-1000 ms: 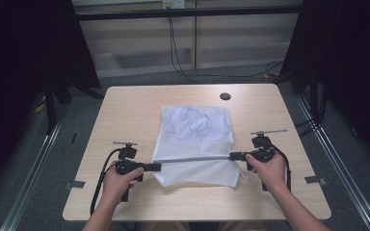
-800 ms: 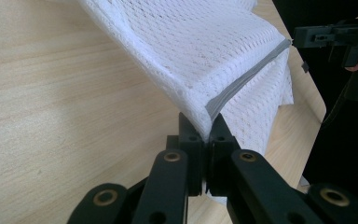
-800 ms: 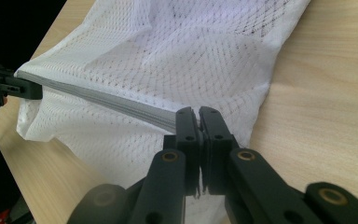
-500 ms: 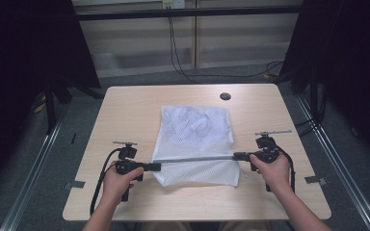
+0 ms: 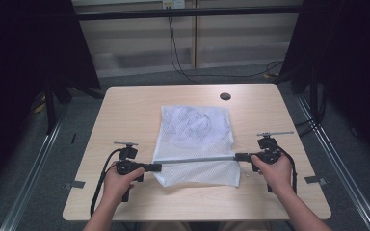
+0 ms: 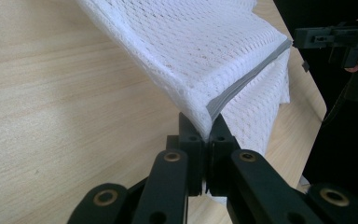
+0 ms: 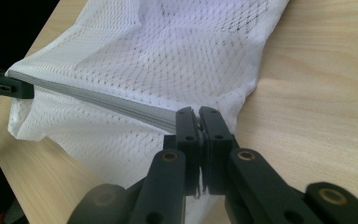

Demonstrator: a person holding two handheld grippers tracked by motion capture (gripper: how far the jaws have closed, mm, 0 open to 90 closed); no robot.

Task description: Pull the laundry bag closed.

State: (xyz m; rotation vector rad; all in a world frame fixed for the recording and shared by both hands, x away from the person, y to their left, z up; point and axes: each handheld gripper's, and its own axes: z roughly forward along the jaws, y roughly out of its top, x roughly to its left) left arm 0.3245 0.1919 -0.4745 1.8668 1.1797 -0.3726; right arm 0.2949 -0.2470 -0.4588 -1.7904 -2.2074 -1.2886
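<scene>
Between the left gripper point(image 5: 155, 167) and right gripper point(image 5: 239, 156) — each pinching one end — the mesh cloth's point(image 5: 195, 132) grey band point(image 5: 197, 160) runs taut, cloth hanging beyond.

I note two matching black handheld units. The left gripper point(image 5: 156, 167) has a pistol-style body, a short crossbar on a post above it, and a black cable looping back from it. The right gripper point(image 5: 238, 156) is alike, with a longer grey crossbar and its own black cable. In the gripper views, each has flat black linkage arms with brass-coloured pivot bushings and small screws in the jaw blocks. Both forearms are bare, no sleeves.
</scene>
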